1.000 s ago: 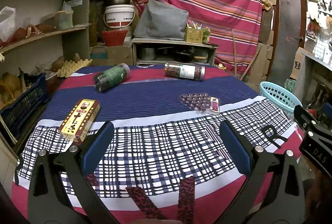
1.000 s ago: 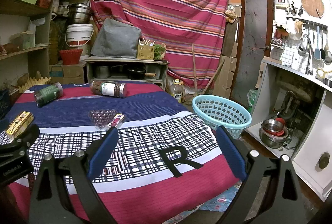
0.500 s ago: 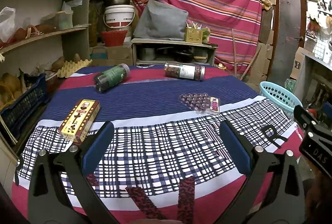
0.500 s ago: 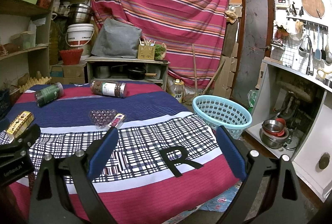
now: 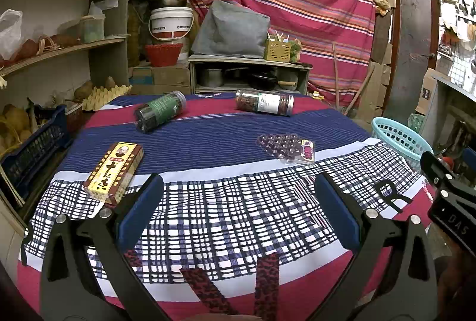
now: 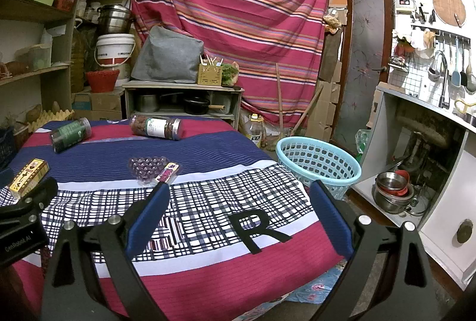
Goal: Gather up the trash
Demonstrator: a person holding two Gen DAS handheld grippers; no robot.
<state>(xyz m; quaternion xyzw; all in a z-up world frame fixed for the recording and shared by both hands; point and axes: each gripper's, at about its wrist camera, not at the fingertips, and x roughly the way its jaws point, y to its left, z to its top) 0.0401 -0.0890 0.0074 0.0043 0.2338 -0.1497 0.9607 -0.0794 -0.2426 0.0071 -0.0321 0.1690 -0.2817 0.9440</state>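
Note:
Several items lie on the cloth-covered table (image 5: 238,213): a brown and yellow box (image 5: 114,172) at the left, a dark jar with a green label (image 5: 159,115), a jar with a white label (image 5: 264,102) at the back, and a clear blister tray (image 5: 285,147) in the middle. The same items show in the right wrist view: box (image 6: 28,177), green-label jar (image 6: 70,135), white-label jar (image 6: 156,127), blister tray (image 6: 151,170). My left gripper (image 5: 238,190) is open and empty over the table's near edge. My right gripper (image 6: 239,196) is open and empty over the near right corner. A light blue basket (image 6: 318,163) stands on the floor right of the table.
Wooden shelves (image 5: 59,47) with clutter and a dark blue crate (image 5: 32,148) flank the table's left side. A low shelf with pots (image 5: 250,73) stands behind the table before a striped curtain. A white counter (image 6: 431,172) with metal bowls under it is at the right.

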